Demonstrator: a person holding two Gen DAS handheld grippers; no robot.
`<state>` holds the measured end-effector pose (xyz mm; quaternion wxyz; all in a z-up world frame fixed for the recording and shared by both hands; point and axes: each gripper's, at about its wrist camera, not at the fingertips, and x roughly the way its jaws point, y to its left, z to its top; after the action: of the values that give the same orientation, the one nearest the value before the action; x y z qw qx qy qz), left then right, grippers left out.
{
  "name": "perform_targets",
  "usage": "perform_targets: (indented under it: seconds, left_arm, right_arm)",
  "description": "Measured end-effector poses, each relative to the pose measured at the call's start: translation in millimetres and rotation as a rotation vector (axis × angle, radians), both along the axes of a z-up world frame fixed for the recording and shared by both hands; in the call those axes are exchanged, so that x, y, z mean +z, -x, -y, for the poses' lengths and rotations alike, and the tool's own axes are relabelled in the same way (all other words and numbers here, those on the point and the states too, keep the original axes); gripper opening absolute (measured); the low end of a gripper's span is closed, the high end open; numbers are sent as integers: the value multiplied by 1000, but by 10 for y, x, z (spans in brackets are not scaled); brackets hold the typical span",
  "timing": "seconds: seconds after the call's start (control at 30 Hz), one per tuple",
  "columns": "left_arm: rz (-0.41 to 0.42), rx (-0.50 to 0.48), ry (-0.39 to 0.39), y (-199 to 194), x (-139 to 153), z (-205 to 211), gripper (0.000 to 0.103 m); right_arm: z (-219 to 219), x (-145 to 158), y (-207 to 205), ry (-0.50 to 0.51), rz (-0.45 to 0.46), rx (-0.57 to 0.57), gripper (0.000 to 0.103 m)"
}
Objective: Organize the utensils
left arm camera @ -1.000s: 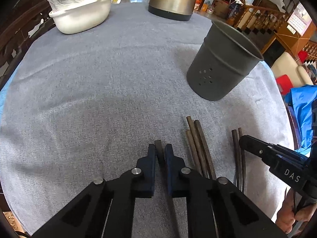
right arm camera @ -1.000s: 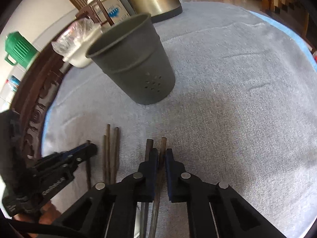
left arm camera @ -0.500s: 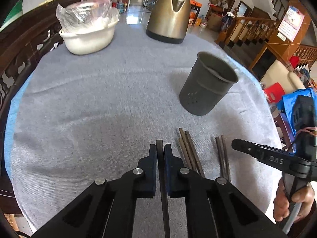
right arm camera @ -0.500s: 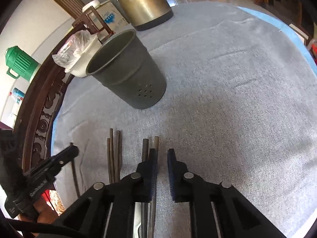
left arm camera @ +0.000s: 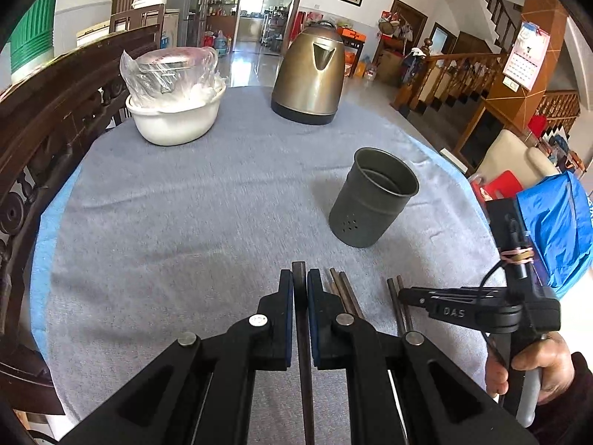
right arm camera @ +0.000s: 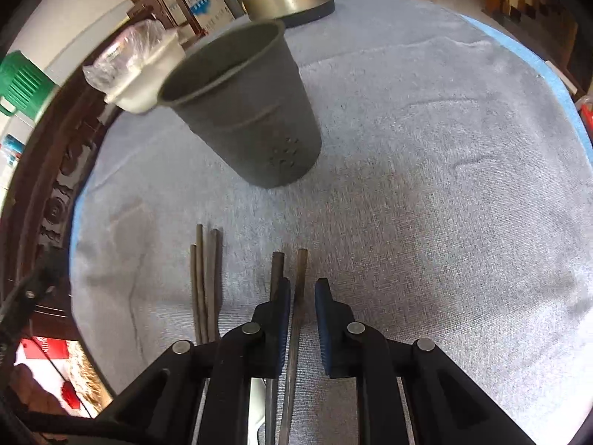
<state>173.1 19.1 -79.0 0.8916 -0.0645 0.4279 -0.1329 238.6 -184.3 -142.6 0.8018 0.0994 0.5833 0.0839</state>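
Observation:
My left gripper [left arm camera: 300, 278] is shut on one dark chopstick [left arm camera: 298, 270] and holds it above the grey tablecloth [left arm camera: 185, 230]. To its right lie three chopsticks [left arm camera: 343, 289] in a bunch and a pair of chopsticks [left arm camera: 396, 296]. The right gripper [left arm camera: 402, 293] reaches over that pair. In the right wrist view my right gripper [right arm camera: 301, 289] has its jaws a little apart around a brown chopstick [right arm camera: 301, 267], with a gap at the right pad. A darker chopstick [right arm camera: 277, 270] lies outside the left finger. The grey holed cup [left arm camera: 372, 204] [right arm camera: 252, 111] stands upright beyond.
A white bowl [left arm camera: 174, 118] with a plastic-wrapped dish and a brass kettle [left arm camera: 309, 78] stand at the far side. A carved wooden chair back [left arm camera: 48, 122] borders the table on the left. Blue cloth [left arm camera: 556, 222] and a person's hand [left arm camera: 533, 371] are at the right edge.
The left gripper has risen and tilted up with its chopstick, so the table looks farther away. The right gripper's jaws, shut on a chopstick before, have parted.

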Motion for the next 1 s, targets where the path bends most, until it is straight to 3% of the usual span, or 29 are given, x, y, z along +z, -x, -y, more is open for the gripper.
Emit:
perform_targets:
  seconds: [0.33, 0.43, 0.53, 0.8, 1.0]
  left_arm:
    - [4, 7, 16, 17, -1, -108, 8]
    - [10, 10, 12, 28, 24, -132, 8]
    - [22, 11, 10, 48, 83, -155, 8]
    - [84, -8, -9, 117, 391, -86, 8]
    - [192, -32, 6, 111, 862, 24, 8]
  right_arm:
    - [-114, -82, -131, 46, -42, 6, 16]
    - [-144, -76, -161, 27, -30, 9, 8]
    - [-139, -42, -162, 22, -3, -2, 7]
    - [76, 443, 152, -28, 187, -46, 6]
    - [246, 1189, 421, -73, 418, -93, 6]
